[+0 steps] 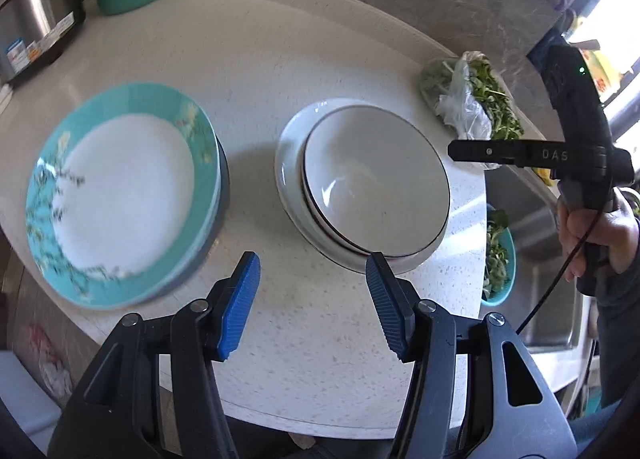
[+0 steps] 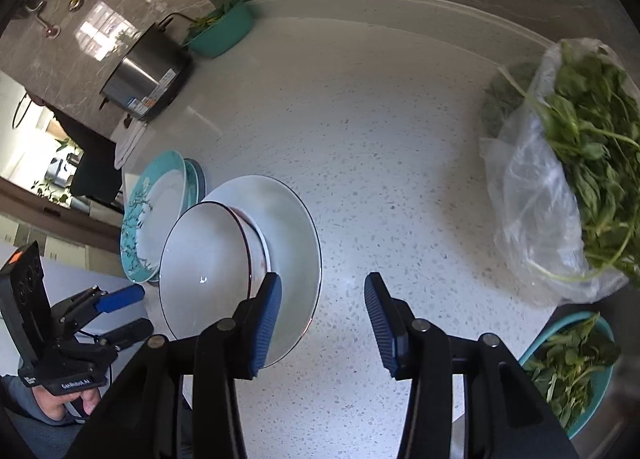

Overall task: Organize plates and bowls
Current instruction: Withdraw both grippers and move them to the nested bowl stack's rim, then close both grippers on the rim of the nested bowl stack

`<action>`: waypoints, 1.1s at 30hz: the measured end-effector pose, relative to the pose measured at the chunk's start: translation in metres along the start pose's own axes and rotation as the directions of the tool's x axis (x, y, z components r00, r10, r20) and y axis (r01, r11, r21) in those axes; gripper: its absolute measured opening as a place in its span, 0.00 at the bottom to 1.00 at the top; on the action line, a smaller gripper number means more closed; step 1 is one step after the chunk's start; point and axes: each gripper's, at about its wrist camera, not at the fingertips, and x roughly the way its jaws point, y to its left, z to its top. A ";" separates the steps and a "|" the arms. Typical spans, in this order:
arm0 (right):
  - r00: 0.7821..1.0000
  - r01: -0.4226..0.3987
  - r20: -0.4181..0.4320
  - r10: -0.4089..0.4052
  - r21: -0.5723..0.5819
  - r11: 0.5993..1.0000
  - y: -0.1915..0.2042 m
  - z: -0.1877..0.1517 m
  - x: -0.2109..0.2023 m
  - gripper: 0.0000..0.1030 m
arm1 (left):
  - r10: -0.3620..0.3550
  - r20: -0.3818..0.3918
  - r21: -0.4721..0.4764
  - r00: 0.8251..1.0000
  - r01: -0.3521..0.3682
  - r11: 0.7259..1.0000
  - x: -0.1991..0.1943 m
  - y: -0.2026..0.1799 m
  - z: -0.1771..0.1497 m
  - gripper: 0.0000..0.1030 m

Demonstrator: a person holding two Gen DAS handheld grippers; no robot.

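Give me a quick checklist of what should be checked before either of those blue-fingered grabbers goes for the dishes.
1. Left gripper empty, jaws apart: ok, only bare countertop between its pads.
2. Right gripper empty, jaws apart: ok, nothing between its pads.
3. White bowl seated in the stack: ok, though it rests off-centre on the white plate beneath.
4. Teal-rimmed plate stack settled: ok, top plate lies flat on the ones under it.
5. Space between the two stacks: ok, a strip of counter separates them.
6. Bag of greens out of the way: ok, it lies apart from the dishes.
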 end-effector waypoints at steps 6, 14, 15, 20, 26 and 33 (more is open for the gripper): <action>0.999 -0.021 -0.028 0.021 -0.034 0.999 -0.008 0.003 0.007 0.46 | 0.026 0.013 -0.134 1.000 -0.024 0.991 0.011 0.005 -0.011 0.52; 0.997 -0.027 -0.073 0.023 -0.061 0.998 -0.013 0.006 0.017 0.46 | 0.010 -0.011 -0.229 1.000 -0.012 0.973 0.023 0.023 -0.019 0.52; 0.997 -0.027 -0.077 0.022 -0.064 0.998 -0.012 0.006 0.019 0.46 | 0.011 -0.005 -0.234 1.000 -0.012 0.972 0.024 0.023 -0.019 0.52; 0.995 -0.033 -0.093 0.026 -0.078 0.996 -0.010 0.005 0.022 0.46 | 0.013 0.004 -0.257 1.000 -0.011 0.966 0.028 0.029 -0.012 0.53; 0.995 -0.036 -0.095 0.029 -0.074 0.997 -0.012 0.005 0.024 0.46 | 0.028 -0.016 -0.273 0.999 -0.031 0.962 0.032 0.032 -0.006 0.65; 0.993 -0.051 -0.114 0.041 -0.085 0.995 -0.013 0.004 0.033 0.46 | 0.056 -0.018 -0.259 0.998 -0.059 0.964 0.037 0.022 0.004 0.65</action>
